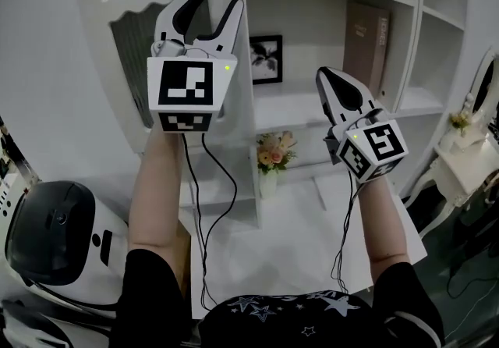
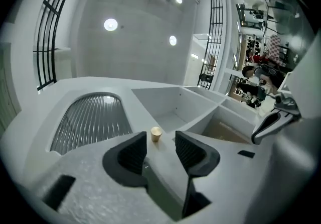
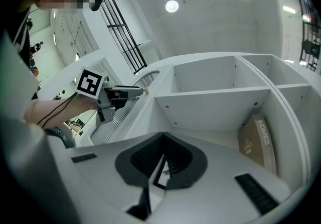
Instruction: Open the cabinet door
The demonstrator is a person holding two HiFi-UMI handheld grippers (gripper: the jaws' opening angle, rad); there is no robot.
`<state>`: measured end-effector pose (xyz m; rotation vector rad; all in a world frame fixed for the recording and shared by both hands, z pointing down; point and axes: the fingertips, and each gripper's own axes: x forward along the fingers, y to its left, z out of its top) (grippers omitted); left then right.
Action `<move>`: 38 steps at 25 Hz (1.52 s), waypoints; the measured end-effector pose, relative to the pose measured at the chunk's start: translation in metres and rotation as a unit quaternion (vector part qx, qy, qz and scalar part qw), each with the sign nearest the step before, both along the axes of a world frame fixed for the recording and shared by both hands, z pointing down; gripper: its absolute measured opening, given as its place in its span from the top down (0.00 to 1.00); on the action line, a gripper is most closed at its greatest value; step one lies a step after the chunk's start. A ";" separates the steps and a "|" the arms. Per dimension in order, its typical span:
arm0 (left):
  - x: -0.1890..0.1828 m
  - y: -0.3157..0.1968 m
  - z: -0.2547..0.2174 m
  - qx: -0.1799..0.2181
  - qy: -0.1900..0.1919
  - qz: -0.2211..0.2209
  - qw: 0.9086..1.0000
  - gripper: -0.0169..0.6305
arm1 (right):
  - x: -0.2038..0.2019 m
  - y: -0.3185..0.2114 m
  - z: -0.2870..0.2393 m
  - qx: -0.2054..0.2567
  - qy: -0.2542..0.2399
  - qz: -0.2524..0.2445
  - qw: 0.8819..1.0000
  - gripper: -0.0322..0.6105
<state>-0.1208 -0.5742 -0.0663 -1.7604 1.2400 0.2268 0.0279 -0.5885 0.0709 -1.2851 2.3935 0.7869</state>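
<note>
While the right gripper [image 1: 326, 73] is hanging shut and empty well aside, the left gripper [image 2: 160, 143] is holding open jaws with the door's [image 1: 140, 42] knob [image 2: 156, 133] sitting straight ahead, just beyond their gap.

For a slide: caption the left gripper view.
Left tool, jaws apart, lined up on the brass knob of the cabinet door, not yet gripping.

White, smooth-painted cabinet door [image 2: 75, 87] carries a ribbed glass panel [image 2: 90, 120] left of its small brass-toned metal knob [image 2: 156, 133]; near the knob, matt black pads [image 2: 134, 153] of the left gripper [image 2: 160, 140] look rubbery and ridged.
</note>
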 end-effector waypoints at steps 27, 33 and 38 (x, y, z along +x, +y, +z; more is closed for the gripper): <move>0.008 -0.023 -0.032 0.005 0.047 -0.042 0.998 0.82 | 0.020 0.001 0.010 -0.008 -0.014 0.014 1.000 0.94; 0.009 -0.020 -0.031 -0.005 0.042 -0.026 0.999 0.83 | 0.019 0.004 0.016 -0.012 -0.015 0.017 1.000 0.94; 0.009 -0.007 -0.030 -0.019 0.049 -0.004 0.999 0.83 | 0.017 0.015 0.020 -0.013 -0.013 0.008 1.000 0.94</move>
